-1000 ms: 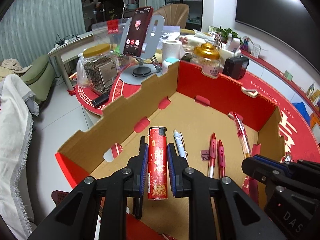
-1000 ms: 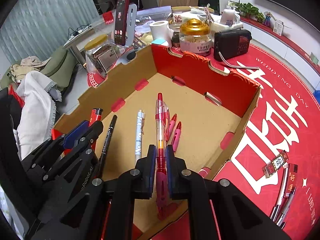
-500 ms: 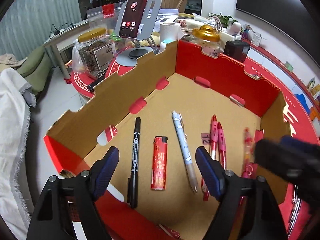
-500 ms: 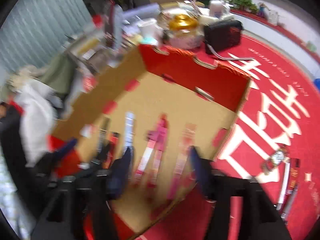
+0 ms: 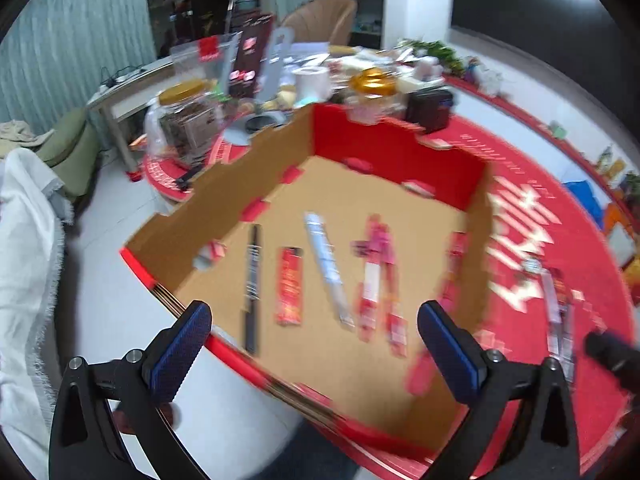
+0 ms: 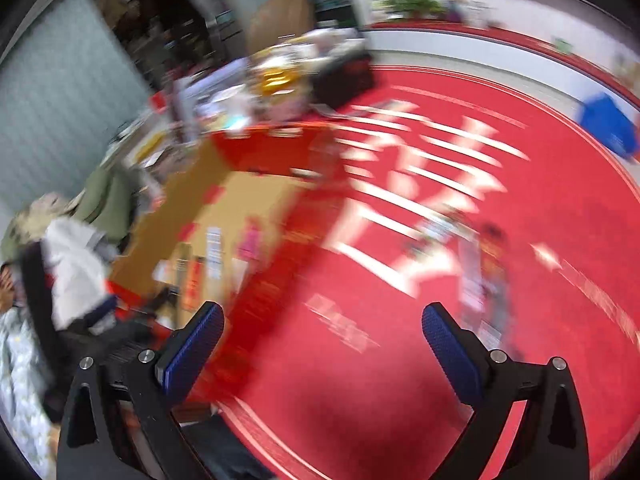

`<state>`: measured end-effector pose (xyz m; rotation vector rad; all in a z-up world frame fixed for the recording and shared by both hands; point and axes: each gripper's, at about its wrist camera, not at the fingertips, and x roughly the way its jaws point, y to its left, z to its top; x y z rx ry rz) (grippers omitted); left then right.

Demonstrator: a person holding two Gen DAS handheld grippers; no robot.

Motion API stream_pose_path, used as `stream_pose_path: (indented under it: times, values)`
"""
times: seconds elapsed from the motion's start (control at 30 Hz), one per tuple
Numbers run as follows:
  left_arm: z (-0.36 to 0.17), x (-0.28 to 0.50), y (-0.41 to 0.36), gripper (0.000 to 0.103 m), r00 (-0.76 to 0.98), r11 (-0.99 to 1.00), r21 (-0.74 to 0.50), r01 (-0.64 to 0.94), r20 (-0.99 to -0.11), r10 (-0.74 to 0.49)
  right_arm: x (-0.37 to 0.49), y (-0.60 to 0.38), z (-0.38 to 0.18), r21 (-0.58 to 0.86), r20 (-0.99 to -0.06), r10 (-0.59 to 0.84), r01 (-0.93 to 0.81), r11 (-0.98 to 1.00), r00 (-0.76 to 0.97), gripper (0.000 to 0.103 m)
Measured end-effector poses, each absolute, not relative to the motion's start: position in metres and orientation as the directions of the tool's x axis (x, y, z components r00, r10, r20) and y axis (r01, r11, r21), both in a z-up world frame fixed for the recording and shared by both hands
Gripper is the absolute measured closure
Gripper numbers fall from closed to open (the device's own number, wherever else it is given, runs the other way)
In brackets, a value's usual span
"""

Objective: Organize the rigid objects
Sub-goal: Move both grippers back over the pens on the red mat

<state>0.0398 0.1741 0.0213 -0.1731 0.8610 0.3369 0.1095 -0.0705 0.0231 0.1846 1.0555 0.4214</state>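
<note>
A cardboard box [image 5: 248,172] with red inner walls lies on the red tablecloth. In it lie a black marker [image 5: 252,276], a red lighter [image 5: 290,286], a white pen [image 5: 328,268] and several red pens [image 5: 380,276]. My left gripper [image 5: 314,340] is open and empty, above the box's near edge. My right gripper [image 6: 322,340] is open and empty over the red cloth, right of the box [image 6: 224,200]. Several pens and a small lighter [image 6: 480,276] lie blurred on the cloth ahead of it; they also show in the left wrist view [image 5: 558,308].
Behind the box stand a clear jar with a yellow lid [image 5: 186,120], a phone on a stand [image 5: 256,64], a gold-lidded jar [image 5: 372,88] and a black radio [image 5: 430,108]. A white cloth [image 5: 28,260] hangs at the left. A blue item [image 6: 608,124] lies far right.
Both grippers opened and let go: the lighter and a red pen now lie in the box. The left gripper pulled back; the right one swung right over the cloth.
</note>
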Motion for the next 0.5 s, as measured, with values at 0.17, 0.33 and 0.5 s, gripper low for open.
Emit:
stream_pose_path:
  times: [0.17,0.33,0.5]
  values:
    - [0.032,0.028,0.102,0.000,0.647,0.975,-0.032,-0.219,-0.753,0.121,0.072,-0.163,-0.021,0.349,-0.853,0.326,-0.019,0.937,0.408,0.003]
    - [-0.001,0.033,0.012,0.000,0.642,0.979,0.187,-0.075,-0.743,0.192,0.041,-0.217,-0.044,0.347,-0.876,0.283,0.103,0.932,0.390,0.003]
    - [-0.013,0.064,-0.024,0.000,0.604,0.994,0.107,-0.004,-0.792,0.088,0.020,-0.233,-0.046,0.303,-0.878,0.250,0.070,0.951,0.408,0.003]
